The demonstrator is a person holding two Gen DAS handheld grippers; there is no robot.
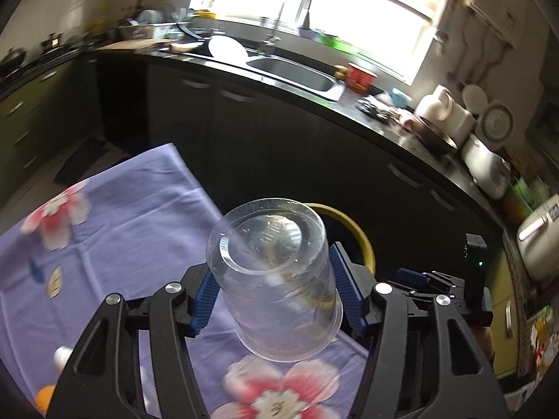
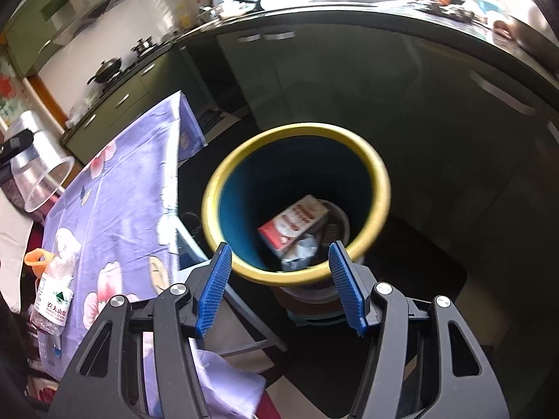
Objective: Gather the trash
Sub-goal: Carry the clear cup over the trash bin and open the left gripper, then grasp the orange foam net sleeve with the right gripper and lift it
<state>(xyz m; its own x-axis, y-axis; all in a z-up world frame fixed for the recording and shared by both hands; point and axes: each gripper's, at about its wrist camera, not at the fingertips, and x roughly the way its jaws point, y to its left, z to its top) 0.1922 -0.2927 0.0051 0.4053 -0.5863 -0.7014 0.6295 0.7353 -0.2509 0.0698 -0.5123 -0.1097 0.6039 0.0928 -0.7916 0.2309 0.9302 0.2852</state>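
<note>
My left gripper is shut on a clear plastic cup, held bottom-forward above the edge of the purple flowered tablecloth. Behind the cup shows the yellow rim of the trash bin. In the right wrist view the bin, blue inside with a yellow rim, stands beside the table and holds a red-and-white carton and crumpled wrappers. My right gripper is open and empty just above the bin's near rim. The cup also shows at the far left of the right wrist view.
A water bottle with an orange object lies on the tablecloth. A black kitchen counter with sink, dishes and appliances runs behind. Dark cabinets stand behind the bin.
</note>
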